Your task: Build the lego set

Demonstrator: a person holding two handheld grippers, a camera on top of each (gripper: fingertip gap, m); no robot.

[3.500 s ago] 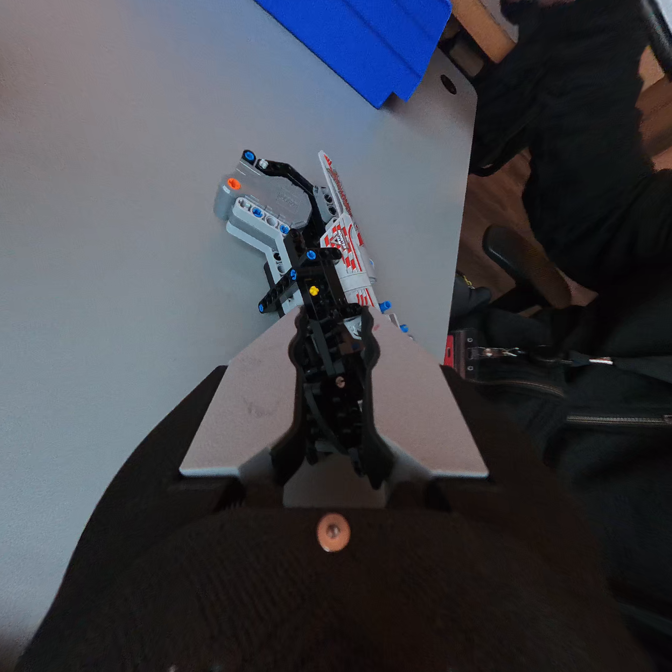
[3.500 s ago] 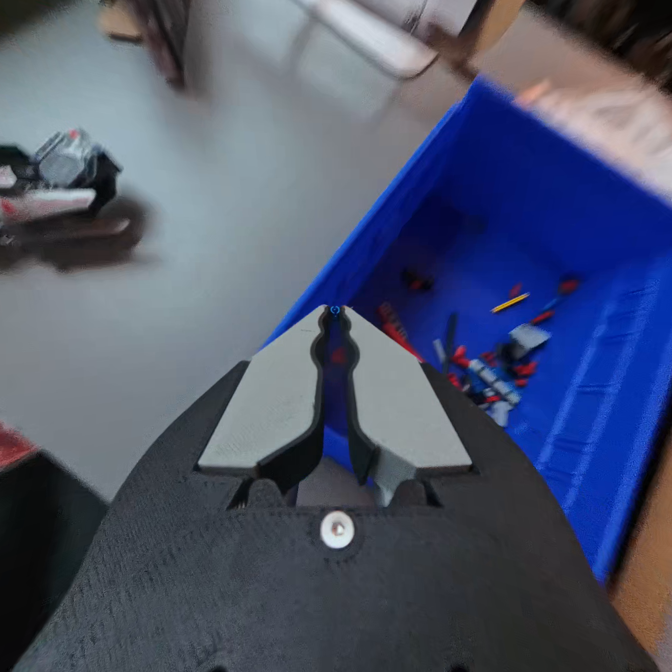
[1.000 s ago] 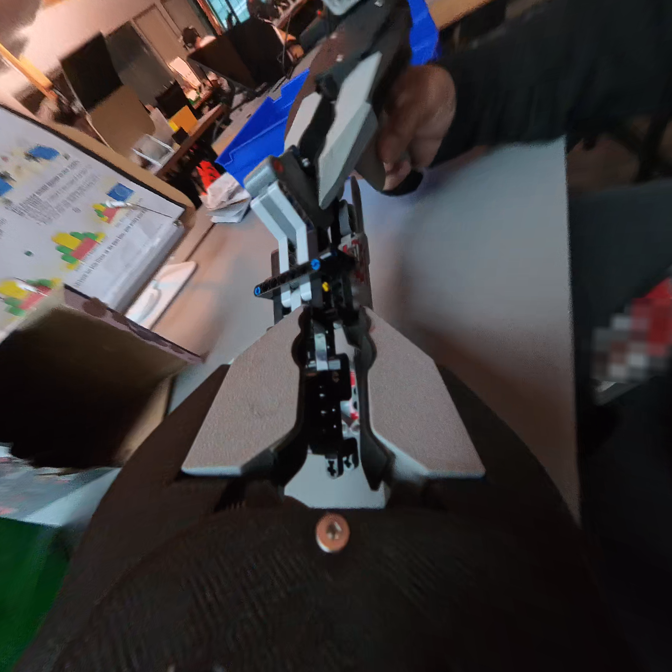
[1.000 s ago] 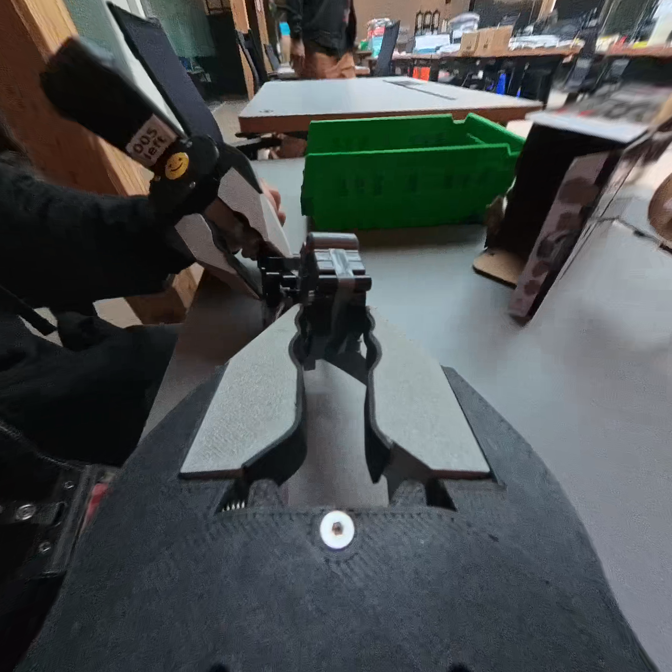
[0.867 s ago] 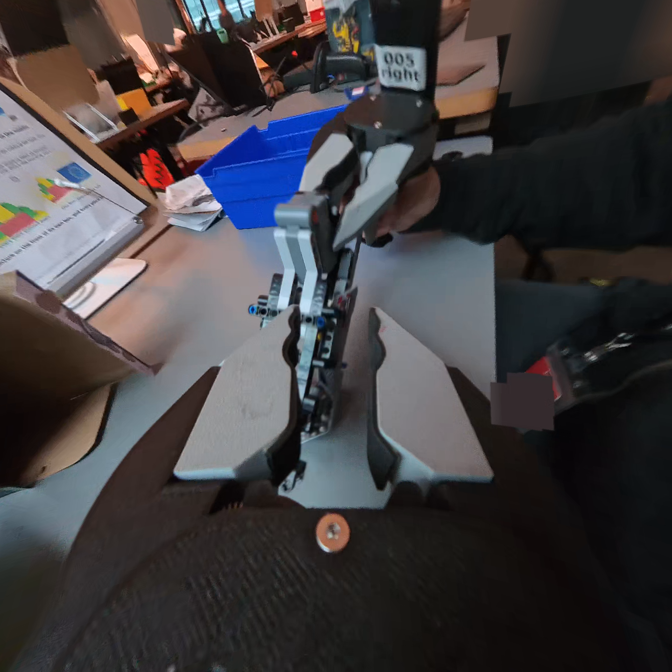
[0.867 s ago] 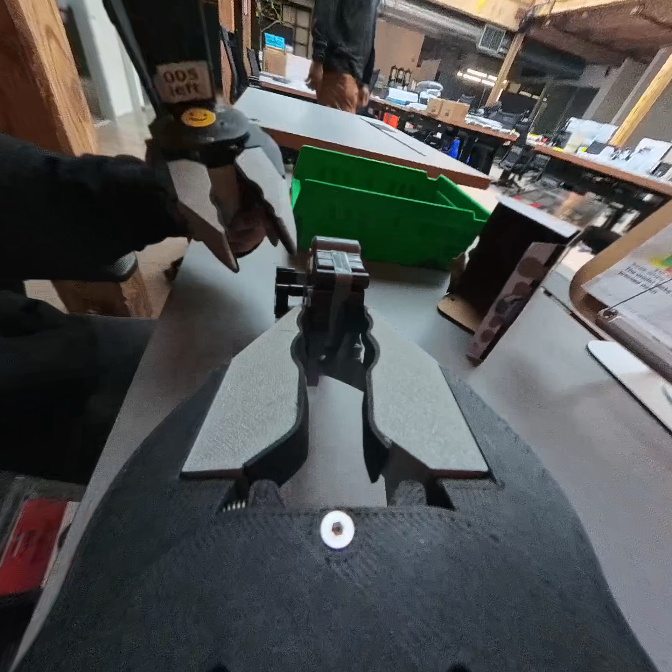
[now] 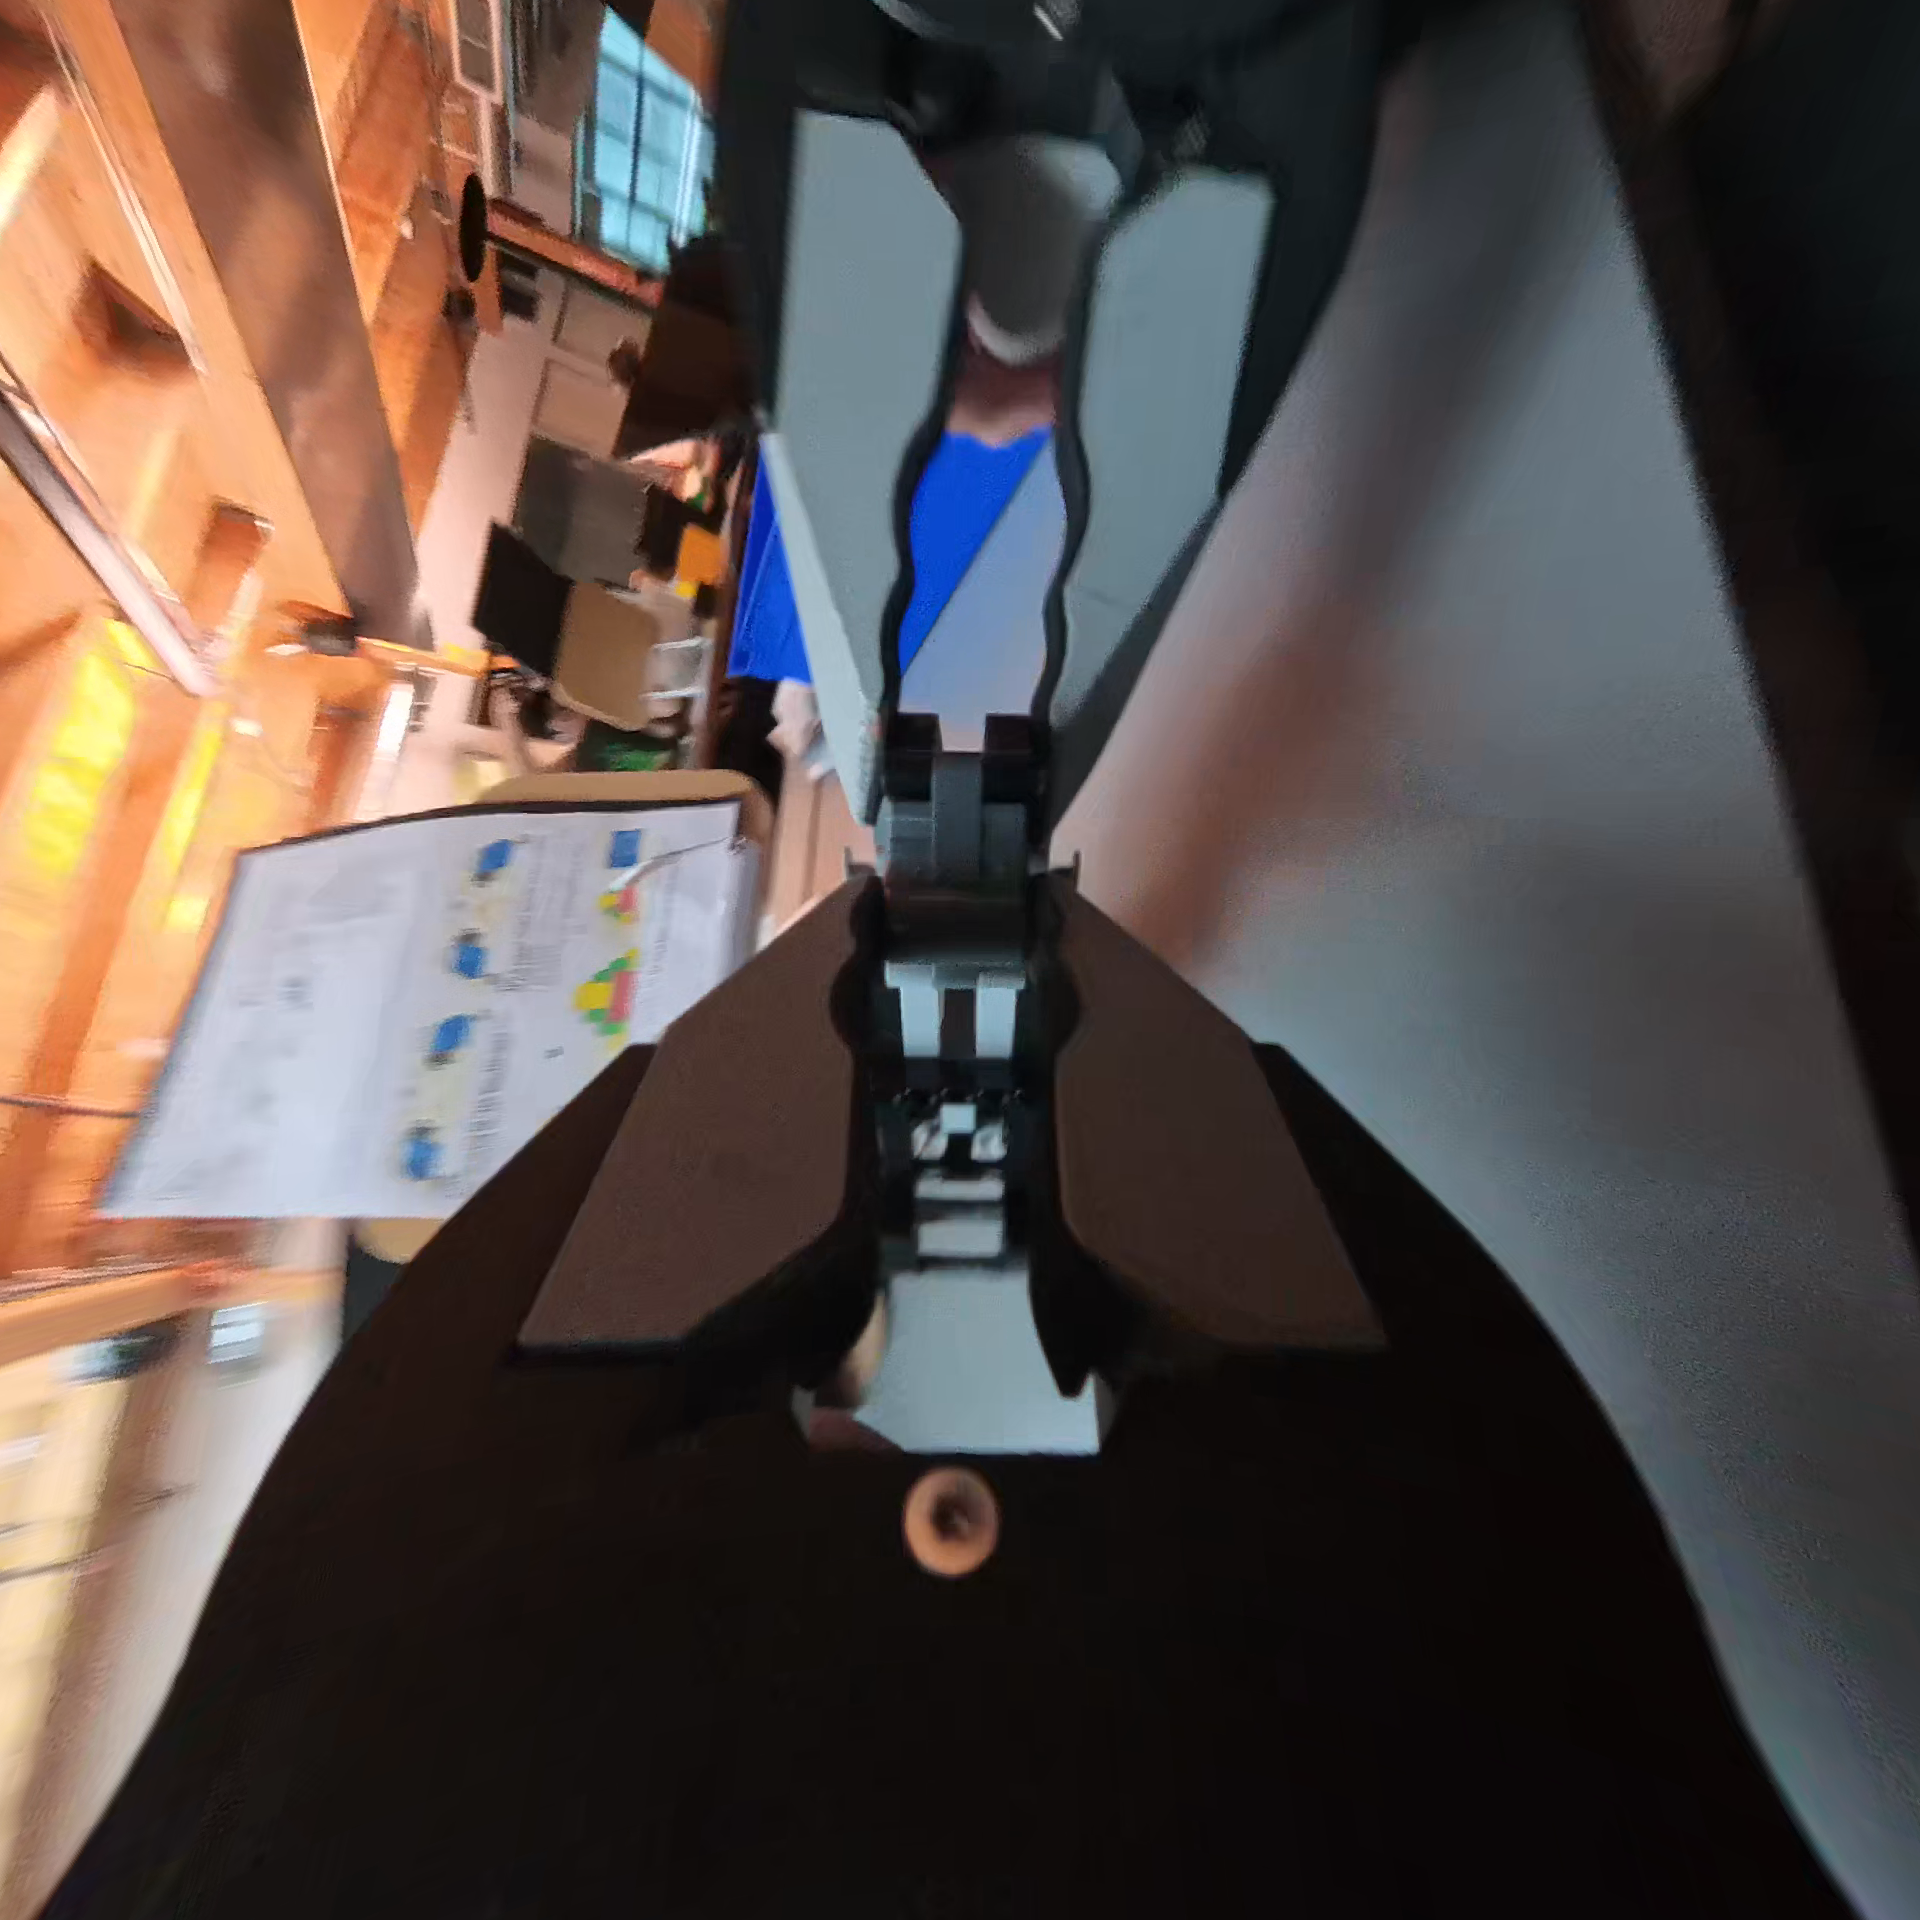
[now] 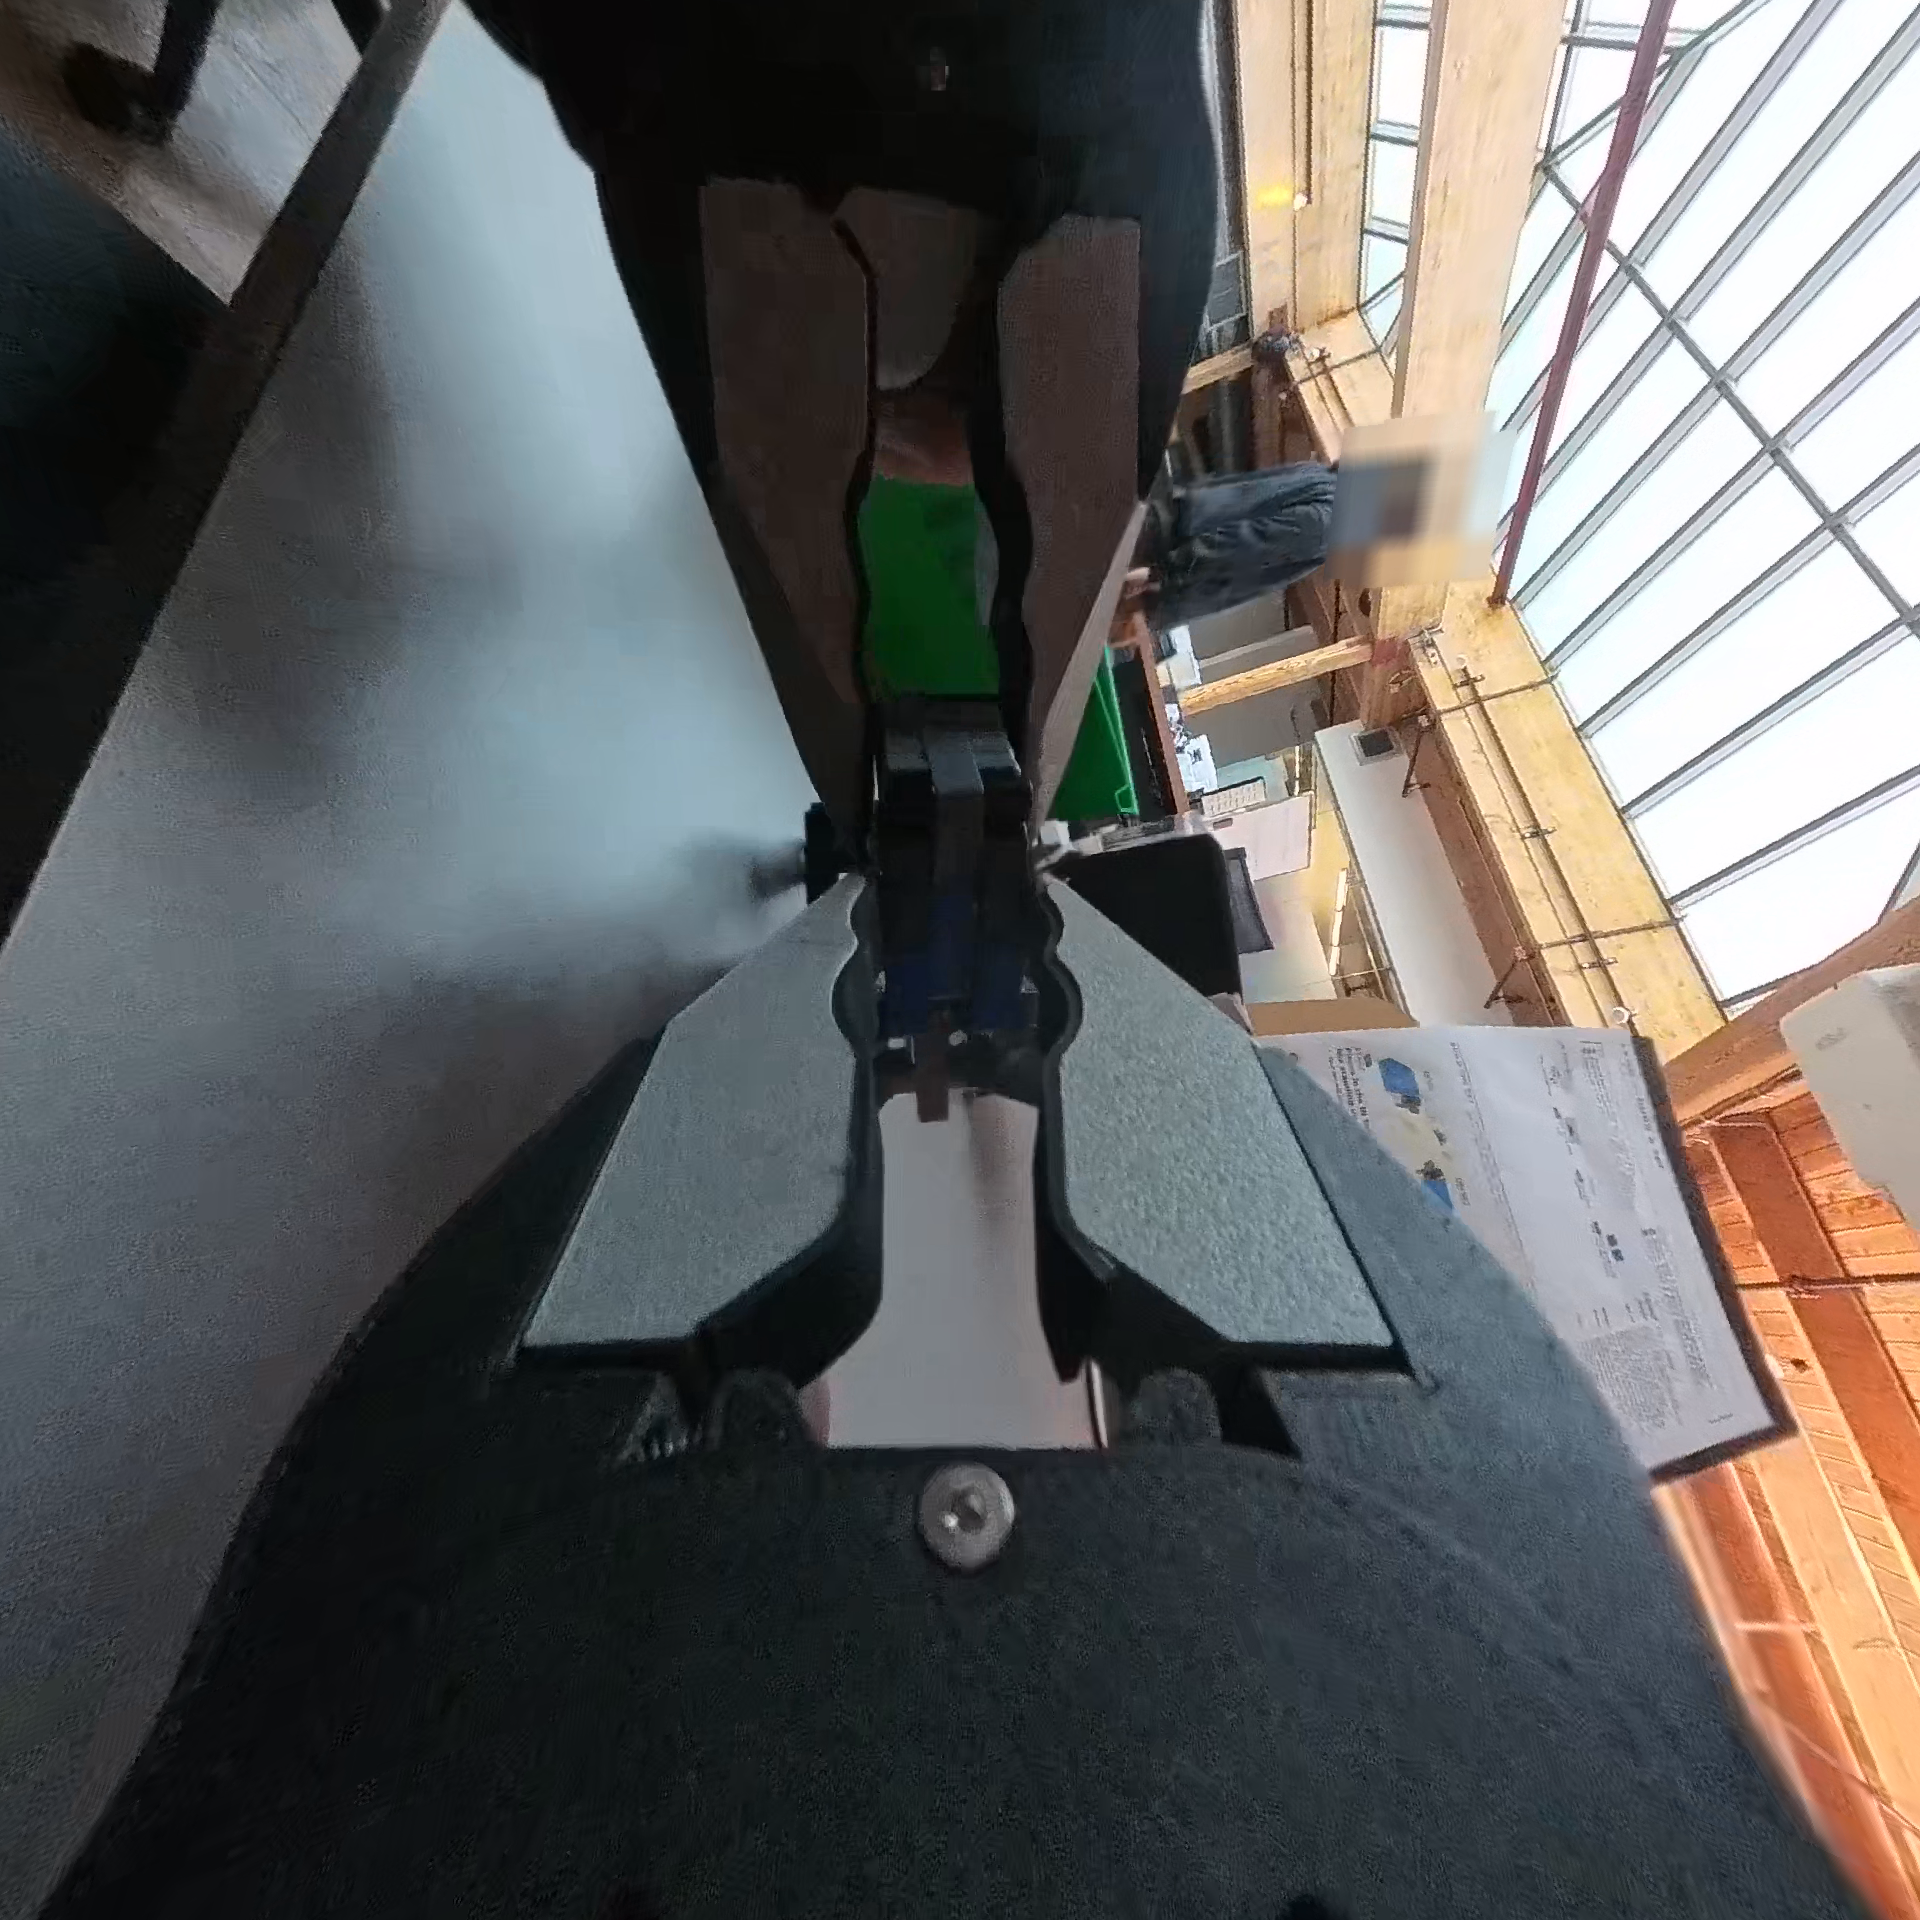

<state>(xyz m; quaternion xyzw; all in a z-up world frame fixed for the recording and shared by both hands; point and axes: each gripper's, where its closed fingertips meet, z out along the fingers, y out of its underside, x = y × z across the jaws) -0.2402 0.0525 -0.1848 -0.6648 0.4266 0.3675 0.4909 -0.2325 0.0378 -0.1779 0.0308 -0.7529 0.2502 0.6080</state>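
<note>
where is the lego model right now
The lego model is held off the table between both grippers, clamped end to end: left gripper near, right gripper opposite.

Printed writing is showing on an instruction sheet [image 7: 436, 997], sitting left of the left gripper [image 7: 956, 914] and right of the right gripper [image 8: 951, 904].

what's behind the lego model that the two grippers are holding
In the left wrist view, behind the lego assembly sits the right gripper, clamped on its far end, with a blue bin showing between its fingers. The model's far end is hidden.
</note>
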